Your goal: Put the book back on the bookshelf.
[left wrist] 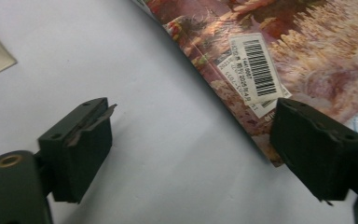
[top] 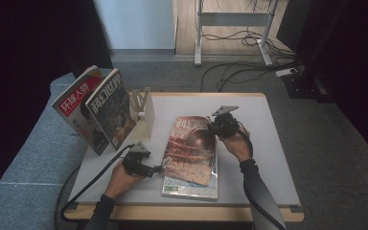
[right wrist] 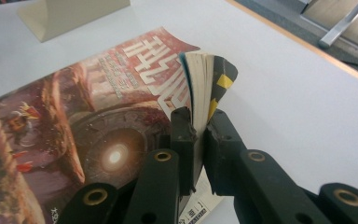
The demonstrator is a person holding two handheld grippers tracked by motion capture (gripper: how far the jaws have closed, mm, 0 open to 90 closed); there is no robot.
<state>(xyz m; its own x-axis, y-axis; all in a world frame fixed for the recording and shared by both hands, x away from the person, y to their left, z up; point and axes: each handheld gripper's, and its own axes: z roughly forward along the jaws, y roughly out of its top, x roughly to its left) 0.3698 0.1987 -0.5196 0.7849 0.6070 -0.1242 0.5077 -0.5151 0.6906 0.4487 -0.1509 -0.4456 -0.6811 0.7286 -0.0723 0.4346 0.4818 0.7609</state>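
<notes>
A magazine with a red-brown cover (top: 191,149) lies tilted on top of a second, pale-covered magazine (top: 191,189) near the table's front middle. My right gripper (top: 219,125) is shut on the red-brown magazine's (right wrist: 88,135) upper right edge, and the pages (right wrist: 200,79) bend up between its jaws (right wrist: 199,140). My left gripper (top: 158,168) is open at the magazine's lower left corner. One of its jaws stands over the bare table and the other over the corner beside the barcode label (left wrist: 256,67).
At the back left of the white table (top: 258,124), two more magazines (top: 100,108) lean upright against a beige stand (top: 143,112). The table's right half is bare. Cables and desk legs lie on the floor beyond the far edge.
</notes>
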